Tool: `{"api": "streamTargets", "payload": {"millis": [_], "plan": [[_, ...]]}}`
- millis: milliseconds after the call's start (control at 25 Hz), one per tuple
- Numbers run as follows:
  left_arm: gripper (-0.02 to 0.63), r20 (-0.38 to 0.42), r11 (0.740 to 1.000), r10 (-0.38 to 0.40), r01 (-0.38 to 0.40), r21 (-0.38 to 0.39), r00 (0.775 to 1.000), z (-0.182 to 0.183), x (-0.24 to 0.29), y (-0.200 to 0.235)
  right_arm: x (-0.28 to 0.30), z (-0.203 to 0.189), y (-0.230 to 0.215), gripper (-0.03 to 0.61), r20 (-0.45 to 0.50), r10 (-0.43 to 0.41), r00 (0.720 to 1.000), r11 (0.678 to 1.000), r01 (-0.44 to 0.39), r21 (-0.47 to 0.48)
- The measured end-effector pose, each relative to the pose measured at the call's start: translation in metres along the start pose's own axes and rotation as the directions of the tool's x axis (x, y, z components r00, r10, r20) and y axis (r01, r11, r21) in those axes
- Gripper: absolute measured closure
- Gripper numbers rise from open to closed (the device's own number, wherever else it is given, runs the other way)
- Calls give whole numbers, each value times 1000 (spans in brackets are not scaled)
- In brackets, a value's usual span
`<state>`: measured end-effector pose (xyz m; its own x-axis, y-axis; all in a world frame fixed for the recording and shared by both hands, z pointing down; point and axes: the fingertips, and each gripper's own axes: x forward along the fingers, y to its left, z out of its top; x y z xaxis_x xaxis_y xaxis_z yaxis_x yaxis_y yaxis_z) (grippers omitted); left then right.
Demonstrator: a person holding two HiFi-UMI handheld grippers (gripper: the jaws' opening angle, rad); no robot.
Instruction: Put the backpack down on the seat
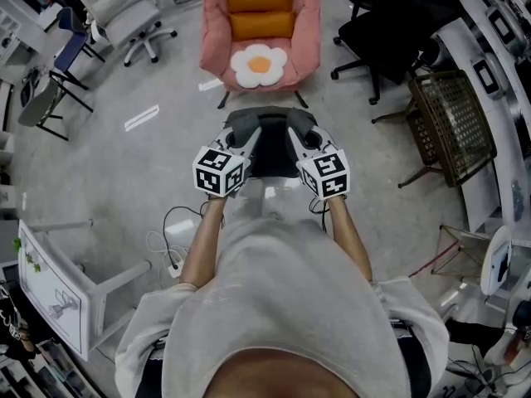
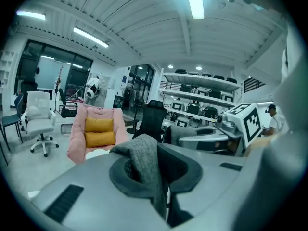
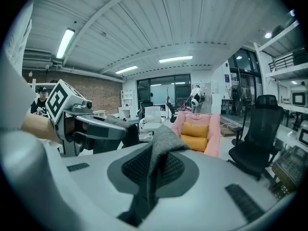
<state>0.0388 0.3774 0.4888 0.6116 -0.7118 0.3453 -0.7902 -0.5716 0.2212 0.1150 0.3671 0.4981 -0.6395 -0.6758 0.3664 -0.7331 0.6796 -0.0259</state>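
My left gripper (image 2: 155, 179) has its jaws pressed together on a fold of grey fabric (image 2: 144, 160) from the top of the backpack. The fold stands up between the pads and droops to one side. My right gripper (image 3: 153, 174) does the same, its jaws pinching a second grey fold (image 3: 161, 148) that rises in a peak between them.

In the head view, both grippers sit side by side in front of my chest, with their marker cubes towards me. The backpack (image 1: 270, 143), dark and grey, is held up between them above the grey floor (image 1: 166, 81). It is not on the seat.

The pink seat (image 1: 217, 31) stands just ahead of the backpack, apart from it and facing me. Two orange cushions (image 1: 260, 11) lean against its back, and a white cushion shaped like a fried egg (image 1: 258, 65) lies on its pad.

A black office chair (image 1: 390, 31) stands to the seat's right and a white office chair (image 1: 124, 11) to its left. A brown mesh chair (image 1: 452, 118) is further right.
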Motion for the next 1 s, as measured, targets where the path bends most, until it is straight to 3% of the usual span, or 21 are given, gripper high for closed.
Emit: {"api": "streamTargets", "payload": {"millis": [360,1000], "plan": [[578,-4,1000,-18,18,-1,1000,21,47,61,65,16,-36,551,-33,-15,999,1000,15,-13],[578,9,998,-63,63,-21,998,88,116,196,201,79,-95,552,-63,-55,997,998,54,-21]]}}
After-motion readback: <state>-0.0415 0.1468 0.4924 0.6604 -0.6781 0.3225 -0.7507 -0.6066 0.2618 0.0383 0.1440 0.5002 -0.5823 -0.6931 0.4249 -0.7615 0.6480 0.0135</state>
